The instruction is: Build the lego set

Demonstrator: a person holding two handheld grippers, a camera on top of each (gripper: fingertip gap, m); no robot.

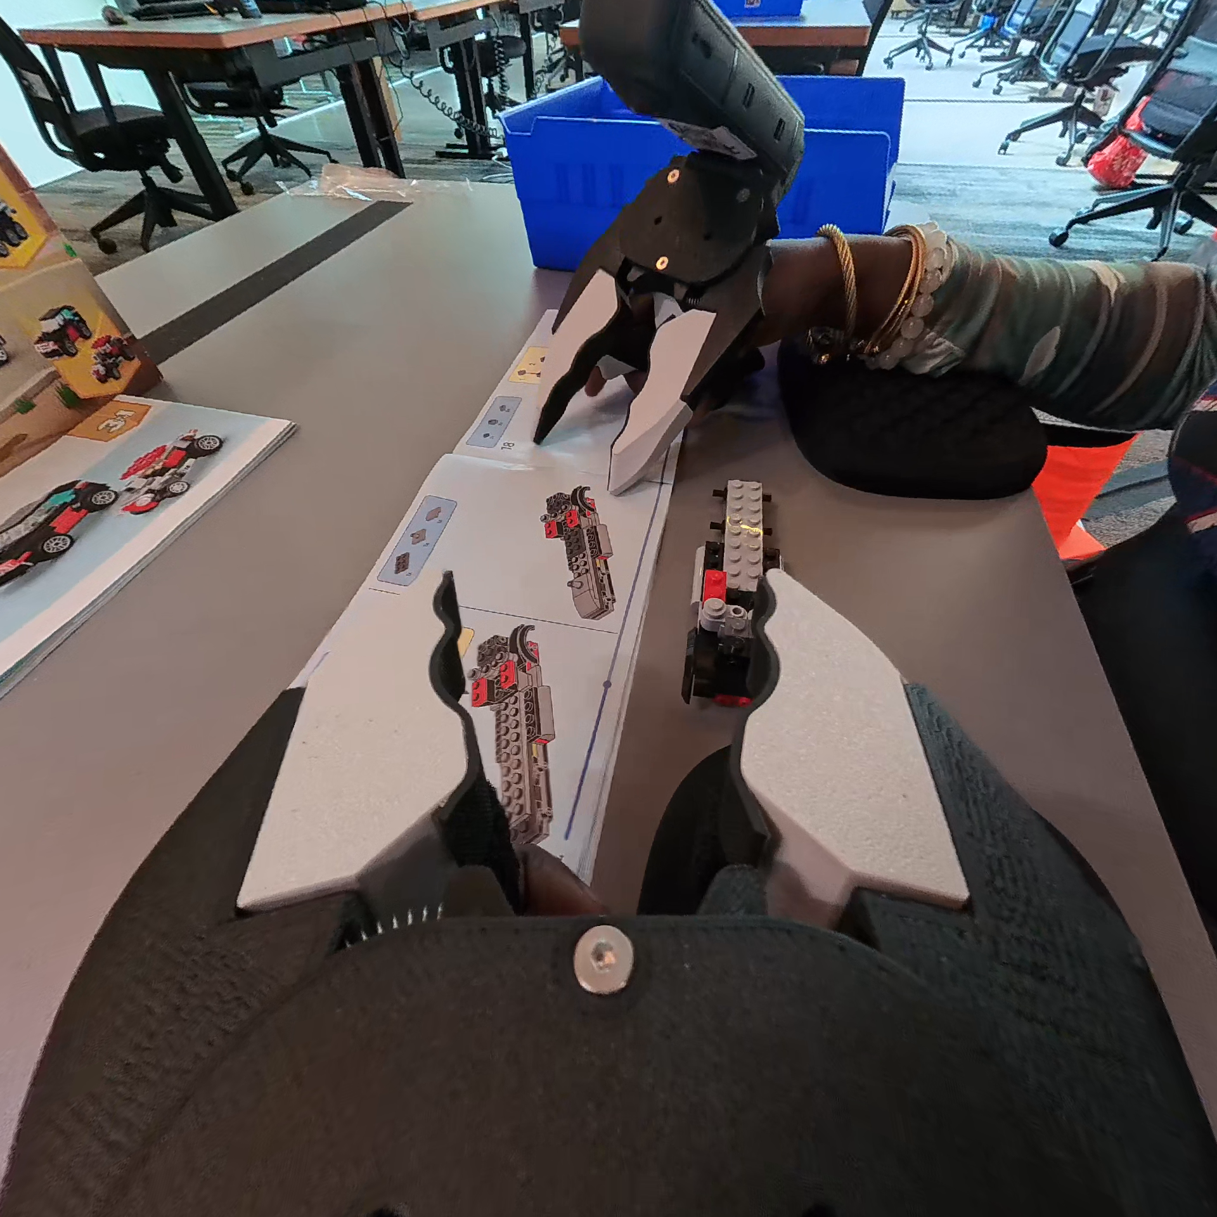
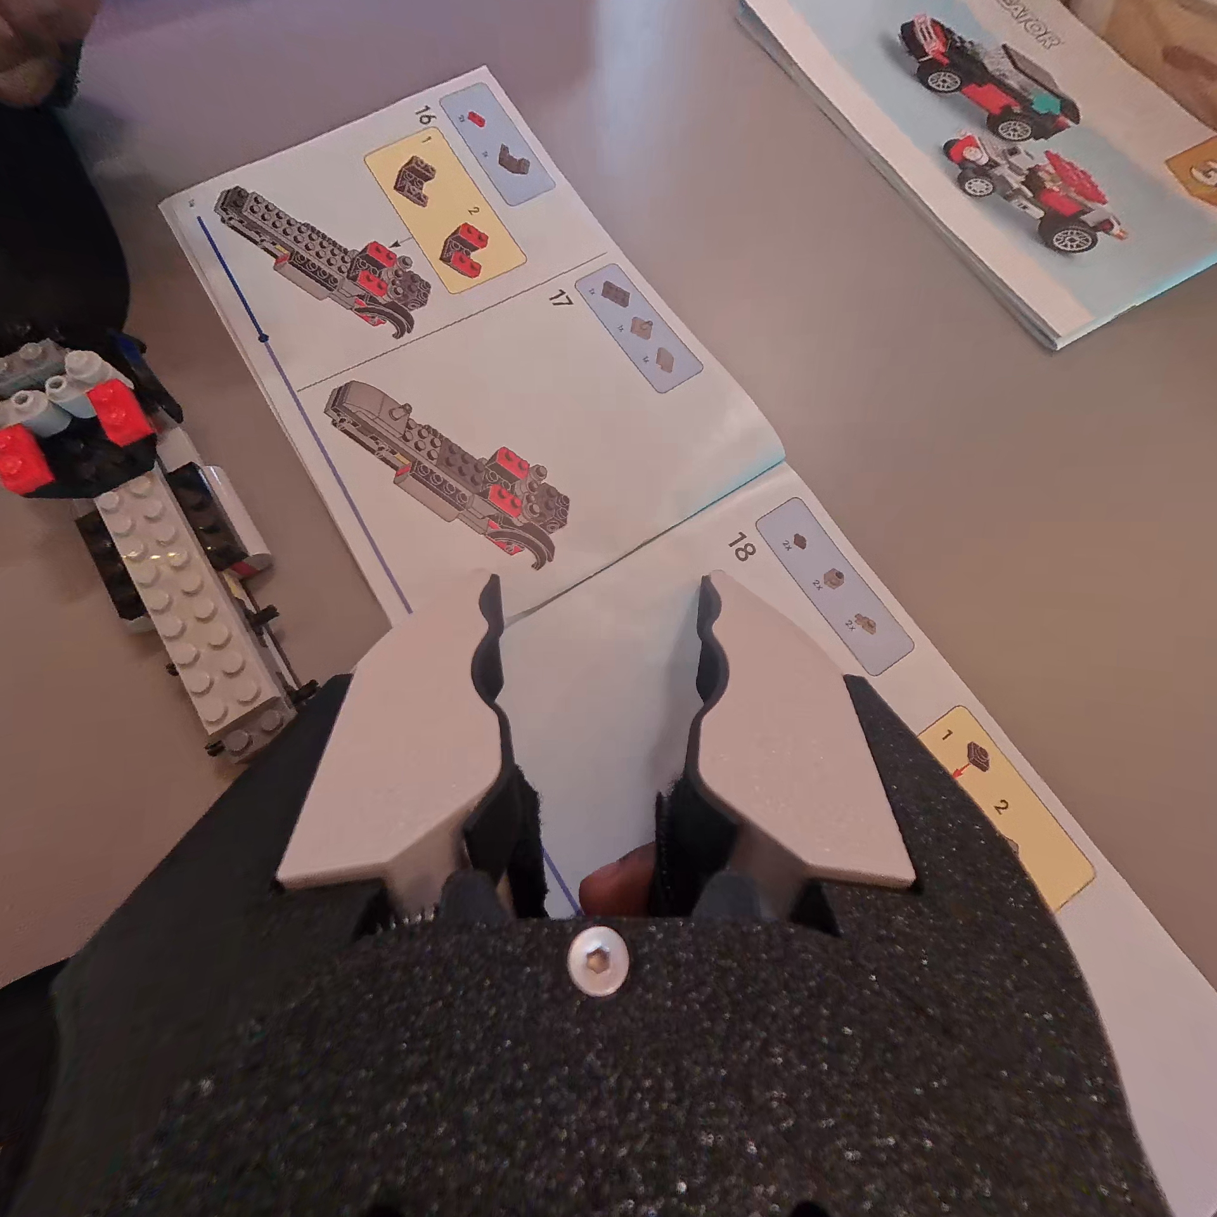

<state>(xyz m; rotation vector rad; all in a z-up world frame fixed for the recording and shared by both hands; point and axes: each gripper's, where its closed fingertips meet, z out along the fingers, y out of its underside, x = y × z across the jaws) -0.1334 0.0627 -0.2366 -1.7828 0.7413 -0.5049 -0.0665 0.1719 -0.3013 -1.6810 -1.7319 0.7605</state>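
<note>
A partly built lego model (image 1: pixel 731 586), long and grey with black and red bricks, lies on the grey table (image 1: pixel 316 369) just right of the open instruction booklet (image 1: pixel 527 593). It also shows in the right wrist view (image 2: pixel 158 560), left of the booklet (image 2: pixel 527 369). My left gripper (image 1: pixel 609 579) is open and empty over the booklet's edge, its right finger beside the model. My right gripper (image 2: pixel 596 583) is open and empty, its tips resting on the booklet's far page; it also shows in the left wrist view (image 1: pixel 579 461).
A blue bin (image 1: pixel 849 151) stands at the table's far edge. A second booklet (image 1: pixel 132 487) and the set's box (image 1: pixel 46 309) lie at the left. A black pad (image 1: pixel 922 428) sits under the person's sleeved arm (image 1: pixel 1067 329). Office chairs and desks stand beyond. My right fingertips sit around 15 cm from my left ones.
</note>
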